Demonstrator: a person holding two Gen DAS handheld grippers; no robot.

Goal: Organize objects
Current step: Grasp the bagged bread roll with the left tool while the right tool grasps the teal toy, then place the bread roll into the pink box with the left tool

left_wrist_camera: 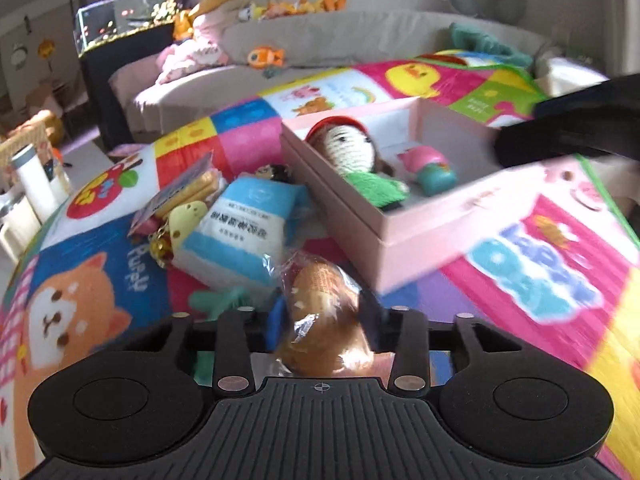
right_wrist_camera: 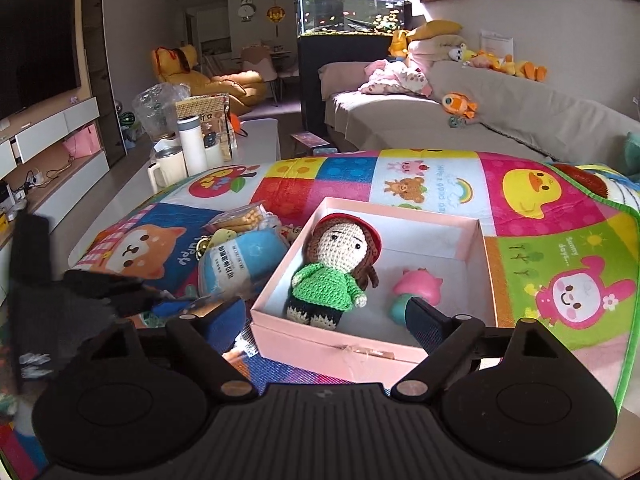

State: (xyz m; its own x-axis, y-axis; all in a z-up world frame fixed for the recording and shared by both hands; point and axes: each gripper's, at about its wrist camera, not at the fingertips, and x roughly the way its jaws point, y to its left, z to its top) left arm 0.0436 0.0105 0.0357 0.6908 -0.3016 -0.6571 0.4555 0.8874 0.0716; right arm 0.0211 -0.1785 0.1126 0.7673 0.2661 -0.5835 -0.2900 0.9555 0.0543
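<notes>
A pink box (left_wrist_camera: 424,236) (right_wrist_camera: 332,344) stands on the colourful play mat (left_wrist_camera: 560,264) (right_wrist_camera: 440,176). In it lie a crochet doll (left_wrist_camera: 356,160) (right_wrist_camera: 336,268) with a red hat and green top, and a pink and teal toy (left_wrist_camera: 430,168) (right_wrist_camera: 416,288). My left gripper (left_wrist_camera: 324,320) is shut on a wrapped brown bread roll (left_wrist_camera: 324,304), held left of the box. My right gripper (right_wrist_camera: 320,316) is open and empty above the box's near wall. The right gripper shows as a dark shape (left_wrist_camera: 572,124) in the left wrist view.
Left of the box lie a blue and white packet (left_wrist_camera: 244,228) (right_wrist_camera: 236,264), a biscuit-stick pack (left_wrist_camera: 188,192) (right_wrist_camera: 240,216), a yellow keychain toy (left_wrist_camera: 184,220) and a green item (left_wrist_camera: 220,300). A white flask (right_wrist_camera: 192,148) and mugs stand beyond the mat. A sofa (right_wrist_camera: 480,120) lies behind.
</notes>
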